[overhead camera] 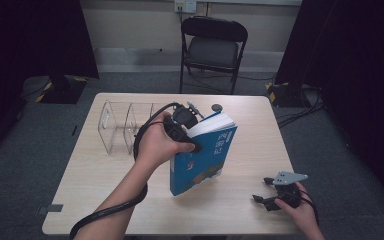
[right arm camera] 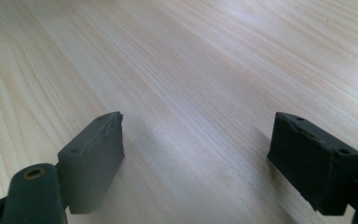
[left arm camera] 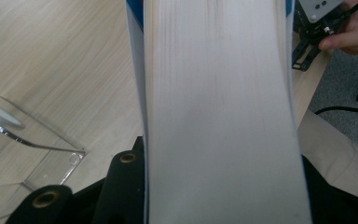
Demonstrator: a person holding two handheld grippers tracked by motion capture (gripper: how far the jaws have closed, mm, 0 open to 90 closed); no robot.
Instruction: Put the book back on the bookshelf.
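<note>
My left tool (overhead camera: pixel 192 131) is clamped across the blue book (overhead camera: pixel 205 157), whose long axis slants down toward me; my right tool (overhead camera: pixel 267 192) stands apart, empty, over the worktop (overhead camera: pixel 240 210).

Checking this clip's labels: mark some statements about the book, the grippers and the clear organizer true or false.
1. The left gripper grips the blue book. True.
2. The book lies flat on the table. False: it is held tilted, one corner low.
3. The right gripper has open jaws with nothing between them. True.
4. The clear organizer sits right of the book. False: it is on its left.
</note>
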